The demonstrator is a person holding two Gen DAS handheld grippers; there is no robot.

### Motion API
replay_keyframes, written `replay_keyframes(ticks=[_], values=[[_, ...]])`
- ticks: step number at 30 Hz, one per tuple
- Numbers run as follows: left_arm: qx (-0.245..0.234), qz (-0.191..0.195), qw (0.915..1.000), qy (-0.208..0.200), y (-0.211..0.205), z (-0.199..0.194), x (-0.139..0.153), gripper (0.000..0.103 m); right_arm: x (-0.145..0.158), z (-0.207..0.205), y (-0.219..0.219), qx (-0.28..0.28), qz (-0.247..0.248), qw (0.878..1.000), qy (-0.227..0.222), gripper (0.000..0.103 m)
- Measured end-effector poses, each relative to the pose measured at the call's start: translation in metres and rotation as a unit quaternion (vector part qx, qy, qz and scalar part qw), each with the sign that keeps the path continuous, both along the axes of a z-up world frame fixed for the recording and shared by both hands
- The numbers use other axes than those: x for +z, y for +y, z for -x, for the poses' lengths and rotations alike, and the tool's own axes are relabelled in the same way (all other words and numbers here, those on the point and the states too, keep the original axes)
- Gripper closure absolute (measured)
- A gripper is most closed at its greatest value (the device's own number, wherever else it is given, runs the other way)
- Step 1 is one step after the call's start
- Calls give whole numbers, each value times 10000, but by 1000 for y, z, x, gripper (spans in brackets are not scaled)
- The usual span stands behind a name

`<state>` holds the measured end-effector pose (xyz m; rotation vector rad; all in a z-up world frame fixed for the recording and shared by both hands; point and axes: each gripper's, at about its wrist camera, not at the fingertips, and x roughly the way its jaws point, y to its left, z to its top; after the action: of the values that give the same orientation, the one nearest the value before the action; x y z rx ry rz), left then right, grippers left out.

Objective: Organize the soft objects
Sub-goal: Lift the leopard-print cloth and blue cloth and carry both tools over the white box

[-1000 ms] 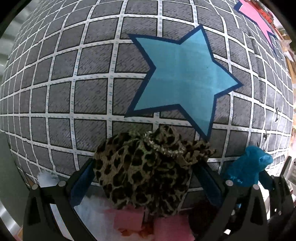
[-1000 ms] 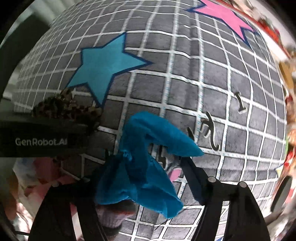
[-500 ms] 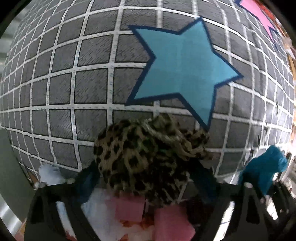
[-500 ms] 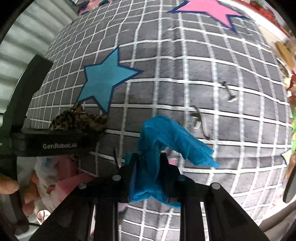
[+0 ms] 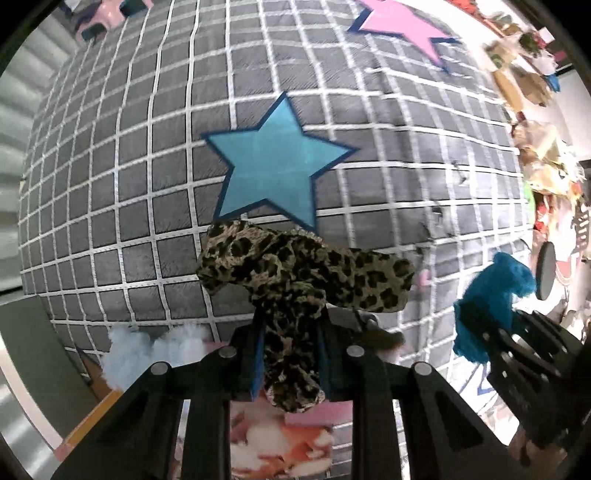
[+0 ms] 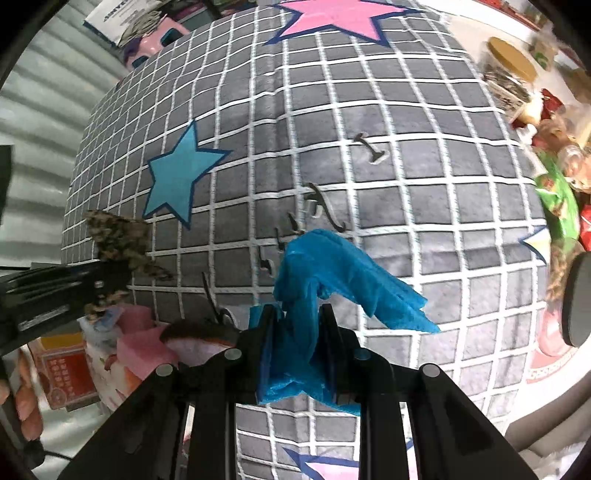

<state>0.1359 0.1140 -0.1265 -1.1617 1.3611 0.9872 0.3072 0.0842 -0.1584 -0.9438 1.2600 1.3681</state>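
Note:
A leopard-print cloth (image 5: 303, 273) hangs above the grey grid rug (image 5: 110, 206). My left gripper (image 5: 290, 328) points straight down; its jaws are closing, and the pads pinch the cloth's middle while both ends flop out. A fuzzy blue cloth (image 6: 332, 266) is squeezed between the pads of my right gripper (image 6: 295, 332), lifted off the rug with a flap drooping right. In the left wrist view the blue cloth (image 5: 491, 291) shows at the right. In the right wrist view the leopard cloth (image 6: 118, 236) shows at the left.
The rug carries a blue star (image 5: 273, 173) and a pink star (image 5: 399, 22). Pink and white plush things (image 6: 144, 339) and a white fluffy item (image 5: 155, 347) lie at its near edge. Packets and jars (image 6: 554, 184) crowd the floor to the right.
The left jaws closed from wide apart onto the leopard cloth and lifted it off the rug. The right jaws closed on the blue cloth, then rose and shifted with it.

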Motion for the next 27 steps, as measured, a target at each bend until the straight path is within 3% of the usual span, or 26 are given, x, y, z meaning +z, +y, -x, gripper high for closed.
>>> replay_keyframes(ticks=[9,20,27], values=[[-527,-224,9983,-103,-32,-14,42,77,26,-41,-37,-311,67,9995,35,78],[-858,-133,9953,-427,-93,-9,64,77,21,-9,-73,-361,271,9989,89,78],[-1507,-212,9874,-436,-135,-1,73,77,21,11,-102,-393,359,9985,89,78]])
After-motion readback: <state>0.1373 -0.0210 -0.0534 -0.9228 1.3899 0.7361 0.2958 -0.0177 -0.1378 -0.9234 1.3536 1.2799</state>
